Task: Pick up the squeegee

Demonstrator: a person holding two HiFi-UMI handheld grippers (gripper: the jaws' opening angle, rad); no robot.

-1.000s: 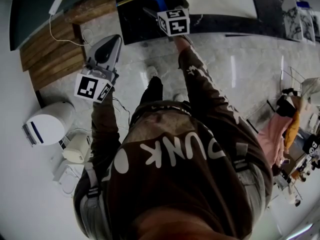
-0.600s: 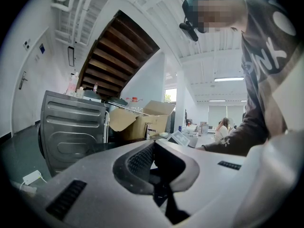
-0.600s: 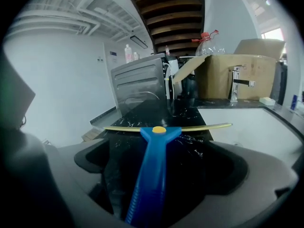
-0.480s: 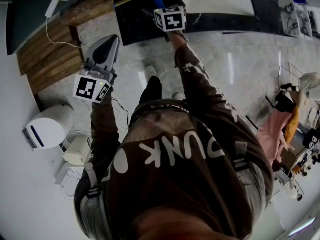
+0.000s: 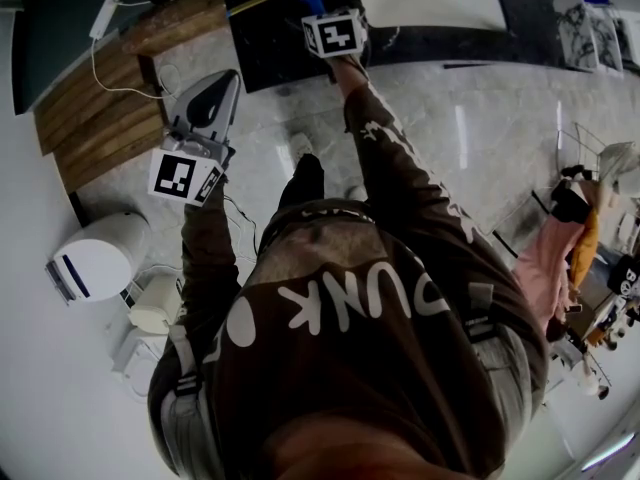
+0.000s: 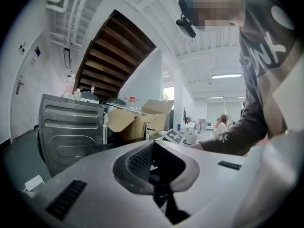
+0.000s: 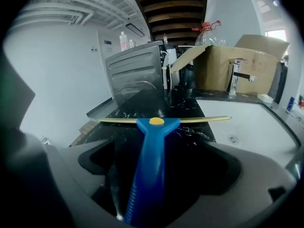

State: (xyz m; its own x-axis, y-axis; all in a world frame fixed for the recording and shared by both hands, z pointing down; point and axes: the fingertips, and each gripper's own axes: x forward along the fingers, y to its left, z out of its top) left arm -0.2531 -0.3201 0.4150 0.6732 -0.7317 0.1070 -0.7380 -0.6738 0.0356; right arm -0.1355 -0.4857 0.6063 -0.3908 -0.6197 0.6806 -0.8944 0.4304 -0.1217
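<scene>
1. Blue plastic forms the squeegee: a ribbed handle that widens into a triangular head with a round yellow button, crossed at the far end by a long, thin, pale yellow blade.
2. It lies flat on the black, white-veined stone tabletop, handle pointing near and blade running left to right.
3. The right tongs are released. Their jaws have just been closing a little, with the handle lying between them, but neither pad touches it. Dark gaps show on both sides of the handle.
4. The left tongs are clenched on nothing, held over the pale floor at left, well apart from the tabletop.
5. To the right of the blade, the stone gives way to a white sink. Beyond the blade stand a grey metal appliance, a cardboard box and a faucet.
6. The handle's near end is cut off in the right gripper view. In the head view, the tongs' marker cube covers most of the handle.
</scene>
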